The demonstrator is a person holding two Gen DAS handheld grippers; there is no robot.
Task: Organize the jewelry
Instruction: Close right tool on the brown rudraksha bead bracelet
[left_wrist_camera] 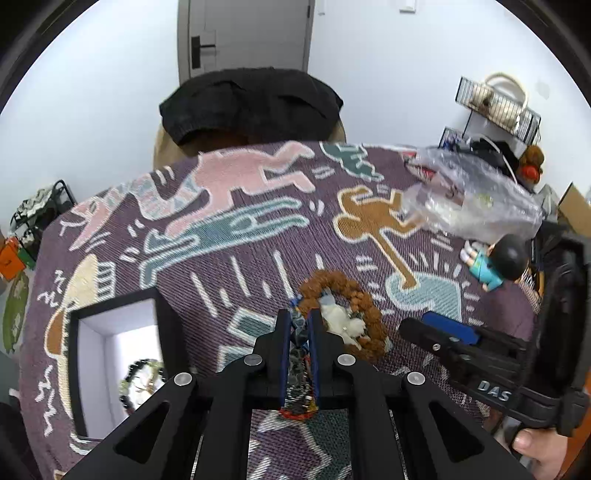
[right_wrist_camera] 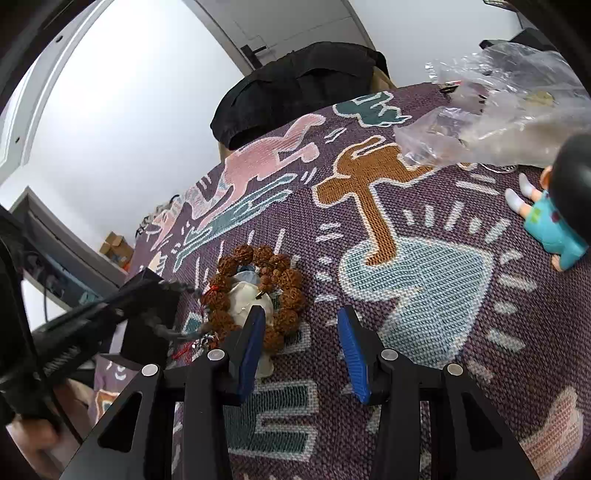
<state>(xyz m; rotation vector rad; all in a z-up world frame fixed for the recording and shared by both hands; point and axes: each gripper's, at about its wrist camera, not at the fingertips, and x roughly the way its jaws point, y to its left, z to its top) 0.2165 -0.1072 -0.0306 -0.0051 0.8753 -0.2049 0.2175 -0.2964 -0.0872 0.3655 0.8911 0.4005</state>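
On the tablecloth (left_wrist_camera: 236, 258), the box (left_wrist_camera: 110, 354) lies left of the bead bracelet (left_wrist_camera: 354, 295), the figurine (left_wrist_camera: 495, 262) right, the plastic bag (left_wrist_camera: 472, 195) behind.

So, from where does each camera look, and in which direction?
Left wrist: sits on the left gripper, facing along its fingers, shut on a dark beaded strand, toward the box and door; the right gripper and hand show.
Right wrist: sits on the open right gripper, facing the tablecloth; the left gripper shows at left.
Both show the brown bead bracelet and doll.
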